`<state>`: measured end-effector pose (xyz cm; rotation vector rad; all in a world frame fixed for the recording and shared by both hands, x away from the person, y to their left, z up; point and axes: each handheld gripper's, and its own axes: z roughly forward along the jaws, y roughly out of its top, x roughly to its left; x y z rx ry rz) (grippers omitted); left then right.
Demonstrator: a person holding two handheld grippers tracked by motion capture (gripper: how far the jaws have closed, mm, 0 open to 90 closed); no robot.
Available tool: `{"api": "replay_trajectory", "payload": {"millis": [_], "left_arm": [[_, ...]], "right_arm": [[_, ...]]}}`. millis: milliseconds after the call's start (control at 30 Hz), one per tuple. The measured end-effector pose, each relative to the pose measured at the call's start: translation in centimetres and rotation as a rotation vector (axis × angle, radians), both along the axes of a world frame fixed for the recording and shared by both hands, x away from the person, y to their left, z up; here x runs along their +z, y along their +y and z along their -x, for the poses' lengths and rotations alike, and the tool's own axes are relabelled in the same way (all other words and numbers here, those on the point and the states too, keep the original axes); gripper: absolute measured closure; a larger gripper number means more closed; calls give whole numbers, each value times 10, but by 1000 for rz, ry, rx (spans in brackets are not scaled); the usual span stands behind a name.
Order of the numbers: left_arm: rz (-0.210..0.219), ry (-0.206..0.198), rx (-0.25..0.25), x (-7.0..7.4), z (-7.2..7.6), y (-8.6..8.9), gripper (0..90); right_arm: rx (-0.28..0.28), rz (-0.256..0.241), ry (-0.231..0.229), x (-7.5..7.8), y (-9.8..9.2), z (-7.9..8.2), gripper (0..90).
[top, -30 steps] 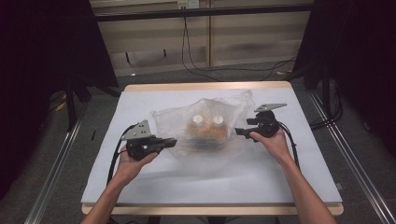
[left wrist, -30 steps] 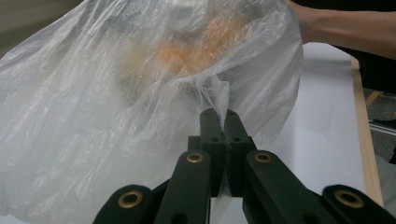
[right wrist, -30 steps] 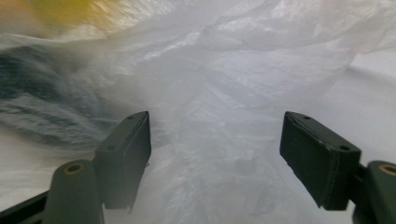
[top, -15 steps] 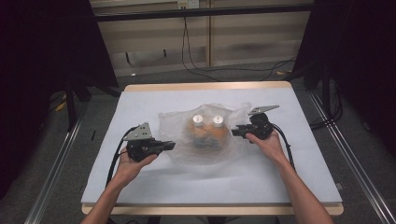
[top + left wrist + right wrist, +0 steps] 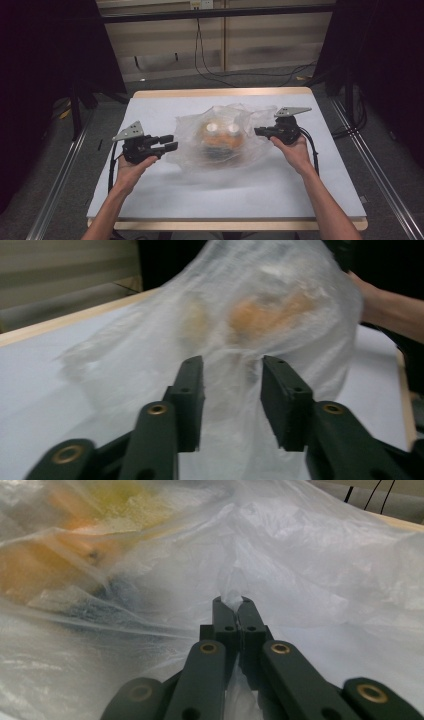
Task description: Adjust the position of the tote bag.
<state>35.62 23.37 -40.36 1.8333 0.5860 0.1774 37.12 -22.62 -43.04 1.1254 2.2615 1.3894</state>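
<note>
A clear plastic bag lies on the white table, with orange items and two white-capped things inside. My right gripper is shut on a pinch of the bag's film at its right edge; the right gripper view shows film squeezed between the closed jaws. My left gripper is open at the bag's left side. In the left gripper view its jaws stand apart just in front of the bag, nothing between them.
The table's wooden edge runs along the back. Cables lie on the floor behind it. Metal rails flank the table on the left and right. A person's hand shows in the left gripper view.
The bag has shifted and settled lower on the table as the right gripper moved left and down with the film. The left gripper stayed open beside the bag.
</note>
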Motion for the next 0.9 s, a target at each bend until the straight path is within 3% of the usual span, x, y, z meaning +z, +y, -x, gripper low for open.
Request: {"api": "replay_trajectory", "payload": {"millis": [100,133,167,200,233,267,433,500,567,667,700,733,767,833,867,900], "left_arm": [[-8,25,45,-3,-10,5,496],[1,56,99,-11,-23,9,447],[1,56,99,-11,-23,9,408],[0,104,131,-22,-35,10,372],[0,104,131,-22,-35,10,335],[33,168,111,-34,-44,4,298],[-2,219,71,-51,-53,-16,203],[-21,279,37,-61,-57,-22,203],[-53,321,-3,-71,-60,-27,243],[-123,331,-82,-78,-58,-36,390],[-123,331,-82,-78,-58,-36,480],[-183,304,-86,-80,-56,-42,574],[-216,309,-90,-82,-56,-44,627],[-225,307,-94,-83,-56,-45,782],[-251,305,-86,-83,-55,-44,847],[-241,301,-84,-82,-55,-43,898]], "right_arm": [[-4,4,-12,3,-1,1,898],[-8,0,-13,3,-1,2,898],[-8,0,-13,3,-1,2,898],[-10,5,-26,5,-2,2,898],[-10,5,-26,5,-2,2,898],[-10,8,-39,9,-2,3,898],[-14,-9,-64,17,-4,6,898],[-17,-8,-66,18,-5,6,898],[-19,-10,-68,18,-6,7,898],[-19,-12,-70,19,-5,7,898],[-17,-8,-69,19,-5,7,898],[-14,-7,-70,18,-4,6,898],[-14,-6,-66,18,-4,6,898],[-16,-1,-64,18,-3,6,898],[-14,-1,-66,18,-4,6,898],[-14,-1,-67,18,-4,7,899]]}}
